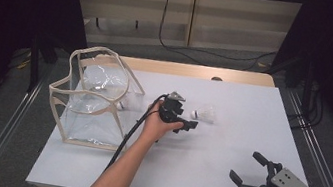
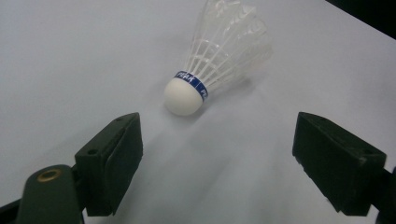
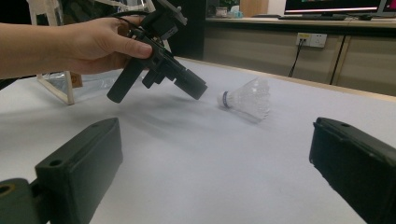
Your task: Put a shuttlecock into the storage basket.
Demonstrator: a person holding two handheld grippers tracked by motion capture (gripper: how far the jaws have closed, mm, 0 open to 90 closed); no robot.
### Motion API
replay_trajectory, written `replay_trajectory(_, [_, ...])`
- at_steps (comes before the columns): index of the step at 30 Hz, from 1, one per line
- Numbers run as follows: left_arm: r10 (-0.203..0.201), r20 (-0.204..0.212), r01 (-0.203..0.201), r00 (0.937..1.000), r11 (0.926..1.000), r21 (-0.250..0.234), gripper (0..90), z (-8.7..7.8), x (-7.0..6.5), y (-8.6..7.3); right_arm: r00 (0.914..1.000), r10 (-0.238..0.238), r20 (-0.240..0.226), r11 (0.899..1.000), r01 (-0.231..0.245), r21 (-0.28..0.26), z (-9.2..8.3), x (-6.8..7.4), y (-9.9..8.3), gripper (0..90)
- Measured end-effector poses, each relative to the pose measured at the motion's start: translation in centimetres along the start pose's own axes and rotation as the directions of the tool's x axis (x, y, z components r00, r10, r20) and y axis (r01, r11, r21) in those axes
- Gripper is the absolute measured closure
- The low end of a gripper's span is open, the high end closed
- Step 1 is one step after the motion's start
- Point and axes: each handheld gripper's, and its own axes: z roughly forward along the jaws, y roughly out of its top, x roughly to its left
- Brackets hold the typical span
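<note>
White shuttlecock point(image 2: 212, 60) is lying on its side on the table point(image 1: 226, 148), just ahead of my left gripper point(image 2: 217, 154), jaws wide with nothing in them. Grab isn't done yet. My right gripper point(image 1: 248, 170) sits wide open too, well off, empty.

Both grippers are chunky black handheld units with blocky rectangular jaws that have little screw holes in the sides. The left gripper point(image 1: 189, 125) has a thick black cable looping off toward the near edge. The right gripper point(image 1: 247, 168) carries a grey triangular plate dotted with small holes on top. Both forearms are bare, no sleeves.
</note>
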Motion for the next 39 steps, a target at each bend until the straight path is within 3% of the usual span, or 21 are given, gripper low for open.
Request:
replay_trajectory(12, [0.028,0.0,-0.028,0.9996,0.9996,-0.002,17.8,0.5,0.0,0.2,1.0,-0.002,0.0,1.0,0.002,-0.001,0.0,0.0,0.0,2.4])
replay_trajectory(39, [0.047,-0.007,-0.047,0.9989,0.9989,-0.005,31.8,1.4,0.4,0.1,1.0,-0.002,0.0,1.0,0.002,-0.001,0.0,-0.1,0.0,2.4])
